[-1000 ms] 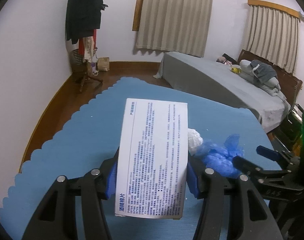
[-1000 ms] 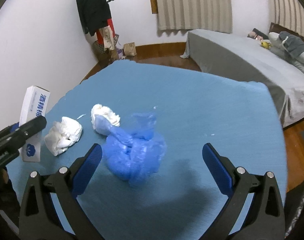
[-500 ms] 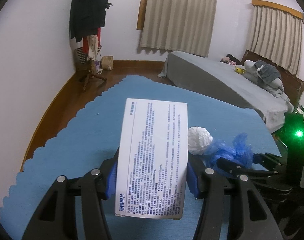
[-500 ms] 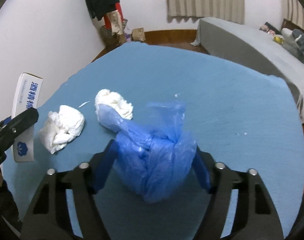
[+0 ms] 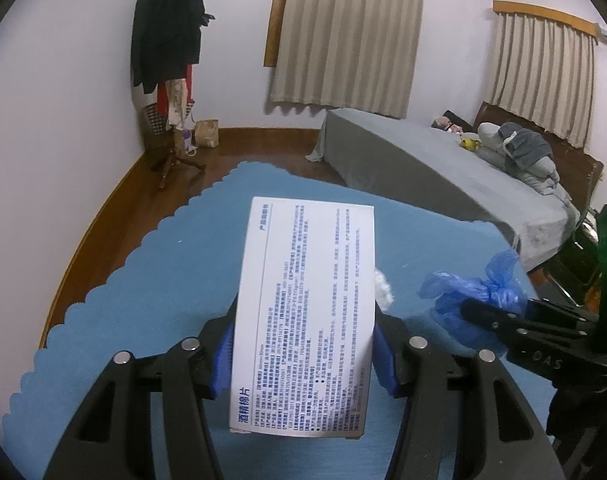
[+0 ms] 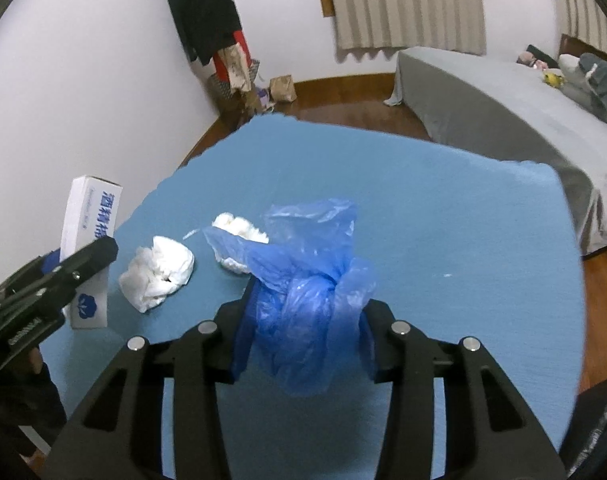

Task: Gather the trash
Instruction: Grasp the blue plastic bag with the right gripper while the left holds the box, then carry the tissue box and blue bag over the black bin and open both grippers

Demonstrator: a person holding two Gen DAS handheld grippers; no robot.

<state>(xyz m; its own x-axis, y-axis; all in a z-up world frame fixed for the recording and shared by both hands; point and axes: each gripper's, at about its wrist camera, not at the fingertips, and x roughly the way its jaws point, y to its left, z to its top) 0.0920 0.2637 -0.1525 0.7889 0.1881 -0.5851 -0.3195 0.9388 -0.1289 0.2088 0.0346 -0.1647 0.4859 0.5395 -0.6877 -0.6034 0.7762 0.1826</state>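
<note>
The left tool [image 5: 303, 354] is clamped on a white alcohol-pad box [image 5: 303, 312], its blue pads pressing the box's two sides; the box stands on end between them and fills the middle of that view, hiding most of what lies straight ahead. Just past its right edge a sliver of crumpled white tissue [image 5: 383, 289] shows. Further right, the right tool [image 6: 303, 332] is closed on a crumpled blue plastic bag [image 6: 311, 300], whose loose folds rise above its fingers and hang below them.

Ahead and left of the right tool, two white tissue wads lie on the blue-covered tabletop [image 6: 443, 240]: the nearer wad [image 6: 157, 272] sits apart from the bag, while the farther wad [image 6: 239, 240] is partly covered by a flap of the bag. Left of the nearer wad is the box in the left tool.

Beyond the tabletop are a wooden floor [image 5: 263, 152], a grey-sheeted bed [image 5: 443, 176] to the right, a coat rack [image 5: 171, 80] hung with clothes in the corner, and curtains [image 5: 343, 40].
</note>
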